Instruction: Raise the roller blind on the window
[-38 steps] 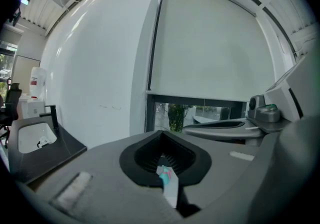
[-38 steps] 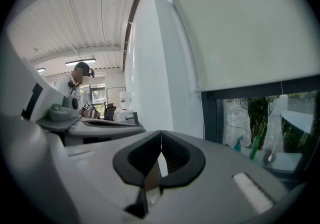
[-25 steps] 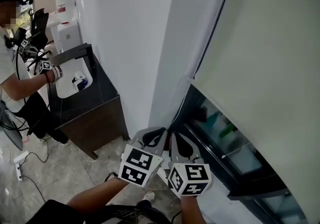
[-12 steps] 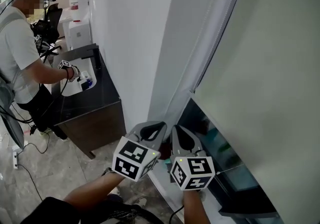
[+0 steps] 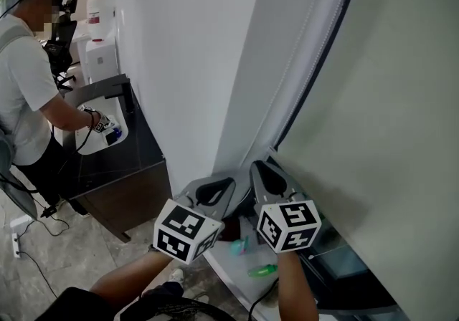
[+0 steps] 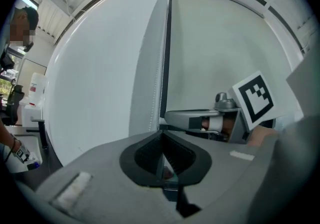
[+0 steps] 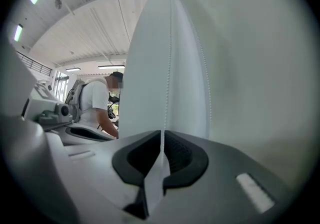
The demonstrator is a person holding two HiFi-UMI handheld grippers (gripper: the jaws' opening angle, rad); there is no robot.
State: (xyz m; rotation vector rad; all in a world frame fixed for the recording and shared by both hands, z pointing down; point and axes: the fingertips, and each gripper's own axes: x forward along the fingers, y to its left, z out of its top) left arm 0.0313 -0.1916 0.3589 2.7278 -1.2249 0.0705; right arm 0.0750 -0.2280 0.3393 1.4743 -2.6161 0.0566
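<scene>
The pale roller blind (image 5: 387, 112) fills the right of the head view. Its bead chain (image 7: 169, 58) hangs along the white window frame. My right gripper (image 5: 259, 167) points at the blind's lower left corner. Its jaws have just been opening. They stand a slit apart, with the chain running down the gap (image 7: 162, 135). My left gripper (image 5: 228, 182) is just to its left, shut. In the left gripper view the chain (image 6: 161, 83) drops behind the closed tips (image 6: 161, 135). I cannot tell whether they pinch it.
A person (image 5: 29, 76) stands at the far left, one hand in the white sink (image 5: 100, 130) set in a dark counter (image 5: 143, 162). Two white dispensers (image 5: 100, 33) stand behind it. Small green items (image 5: 262, 269) lie on the sill below my grippers.
Both grippers have risen toward the blind's lower corner, the right one further and slightly rolled. The person at the left has leaned in to the sink.
</scene>
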